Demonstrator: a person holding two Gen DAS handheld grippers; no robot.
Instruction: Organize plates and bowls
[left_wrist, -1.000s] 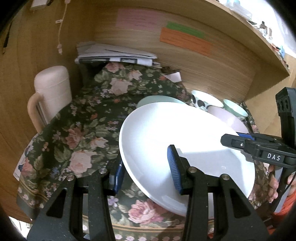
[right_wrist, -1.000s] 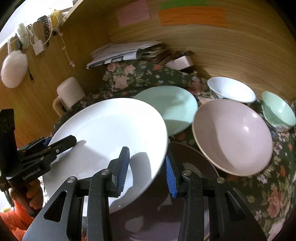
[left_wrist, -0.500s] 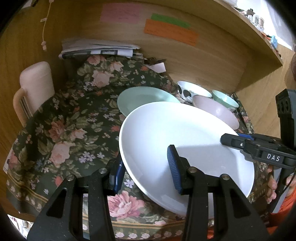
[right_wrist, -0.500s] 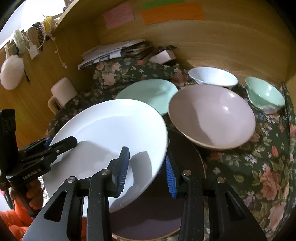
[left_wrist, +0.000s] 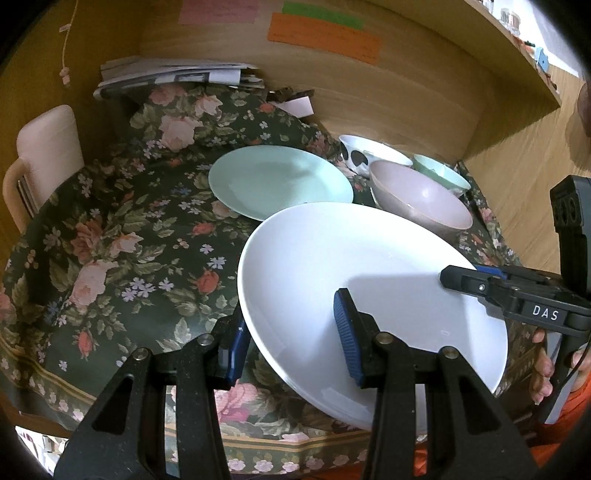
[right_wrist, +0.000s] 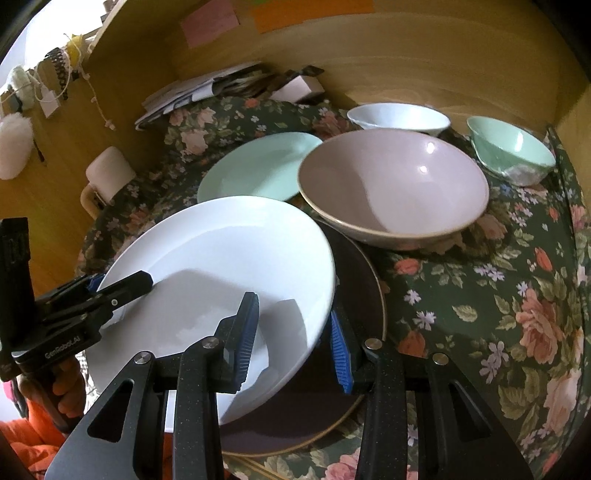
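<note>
Both grippers carry one large white plate (left_wrist: 369, 280) (right_wrist: 221, 266), tilted, by opposite rims. My left gripper (left_wrist: 291, 338) is shut on its left rim, one blue pad above and one below. My right gripper (right_wrist: 291, 339) is shut on the right rim in the same way. The white plate hangs just over a dark brown plate (right_wrist: 358, 280) that lies on the floral cloth (left_wrist: 122, 236). Behind sit a mint plate (left_wrist: 280, 181) (right_wrist: 258, 170), a wide pink bowl (left_wrist: 417, 195) (right_wrist: 395, 184), a white spotted bowl (left_wrist: 369, 155) (right_wrist: 399, 116) and a small mint bowl (left_wrist: 439, 173) (right_wrist: 509, 151).
A cream mug (left_wrist: 48, 147) (right_wrist: 107, 173) stands at the left edge of the cloth. A pile of papers (left_wrist: 177, 74) lies at the back against the curved wooden wall (left_wrist: 406, 96). Bare cloth lies left of the plates and at the right front (right_wrist: 480, 295).
Both grippers have sunk and drawn back with the white plate between them. The mint plate and the bowls behind it now show more fully. The grips have not changed.
</note>
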